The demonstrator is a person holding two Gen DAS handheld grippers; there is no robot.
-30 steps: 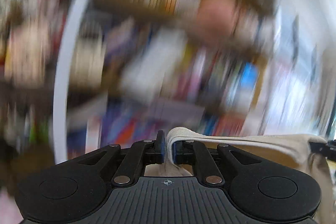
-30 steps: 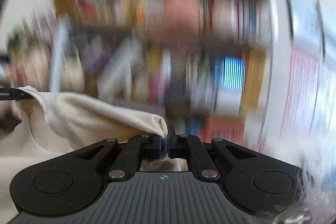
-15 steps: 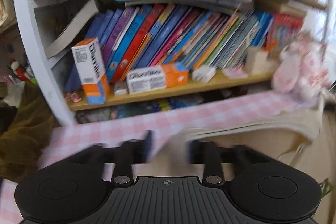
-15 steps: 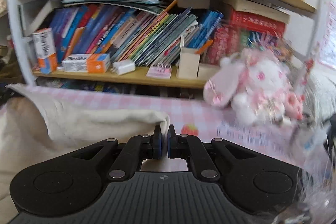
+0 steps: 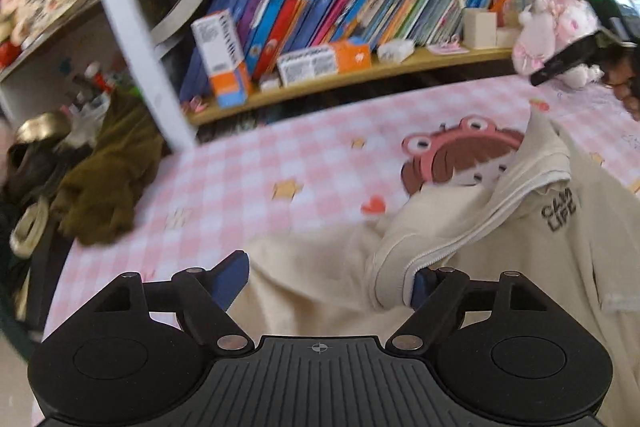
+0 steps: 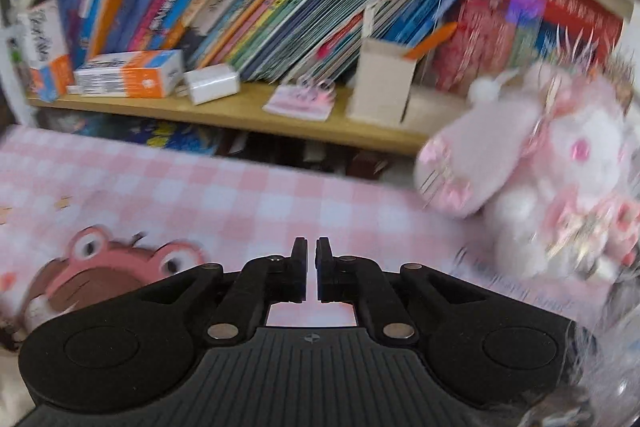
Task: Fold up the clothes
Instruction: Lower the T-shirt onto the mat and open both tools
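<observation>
Cream zip-up cotton sweatshirt (image 5: 460,227) lies rumpled on pink checked tablecloth (image 5: 248,179). Left gripper (image 5: 328,279) spread wide, jaws just been opening, zipper edge loose between them. Right gripper (image 6: 311,267) closed, empty. Advice: flatten garment fully before regripping edges.

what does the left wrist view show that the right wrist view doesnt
Only the left wrist view shows the cream garment lying on the tablecloth, an olive-brown cloth at the table's edge, and the left gripper, whose jaws have just been opening around a fold.

Only the right wrist view shows the right gripper, shut and empty.

Both show the pink checked tablecloth, its frog print, the bookshelf and the pink plush toy.
</observation>
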